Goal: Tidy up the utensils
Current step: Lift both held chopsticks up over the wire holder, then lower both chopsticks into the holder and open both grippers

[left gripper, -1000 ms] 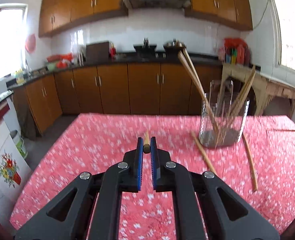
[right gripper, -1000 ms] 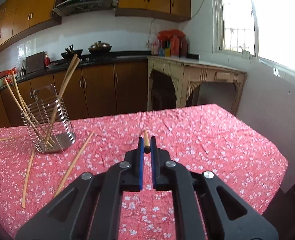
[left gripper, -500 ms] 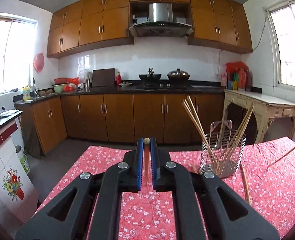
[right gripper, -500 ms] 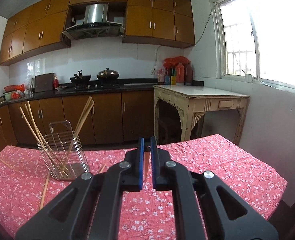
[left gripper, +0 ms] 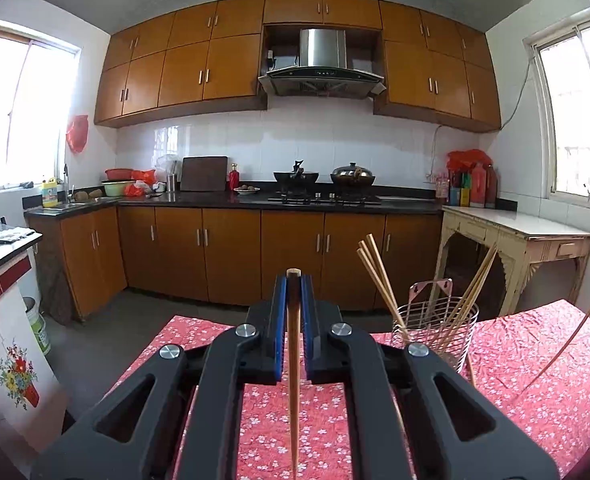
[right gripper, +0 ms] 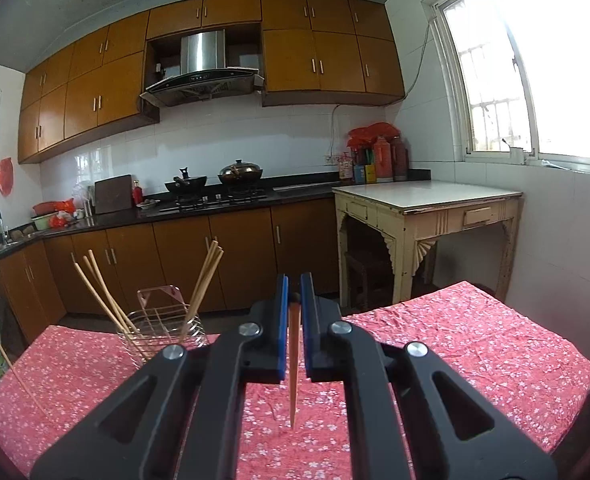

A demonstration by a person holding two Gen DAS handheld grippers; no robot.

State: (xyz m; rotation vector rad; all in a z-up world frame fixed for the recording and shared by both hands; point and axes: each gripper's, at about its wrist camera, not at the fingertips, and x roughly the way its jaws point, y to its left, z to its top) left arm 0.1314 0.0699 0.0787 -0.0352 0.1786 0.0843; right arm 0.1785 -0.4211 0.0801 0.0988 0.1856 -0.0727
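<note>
My left gripper (left gripper: 293,280) is shut on a wooden chopstick (left gripper: 293,380) that hangs point-down between its blue pads, above the red flowered tablecloth (left gripper: 535,340). To its right stands a wire utensil holder (left gripper: 435,320) with several chopsticks leaning in it. My right gripper (right gripper: 293,280) is likewise shut on a second chopstick (right gripper: 293,360), also hanging point-down over the cloth (right gripper: 455,340). From there the holder (right gripper: 163,320) is to the left. Each held chopstick also shows slanting at the edge of the other view.
A loose chopstick (left gripper: 471,368) lies on the cloth beside the holder. Beyond the table's far edge are floor, brown kitchen cabinets (left gripper: 235,256) and a cream side table (right gripper: 427,200) on the right by the window.
Both grippers rose off the table and tilted upward, lifting their chopsticks from the cloth. The chopsticks now hang down between the pads. The holder sits lower in both views.
</note>
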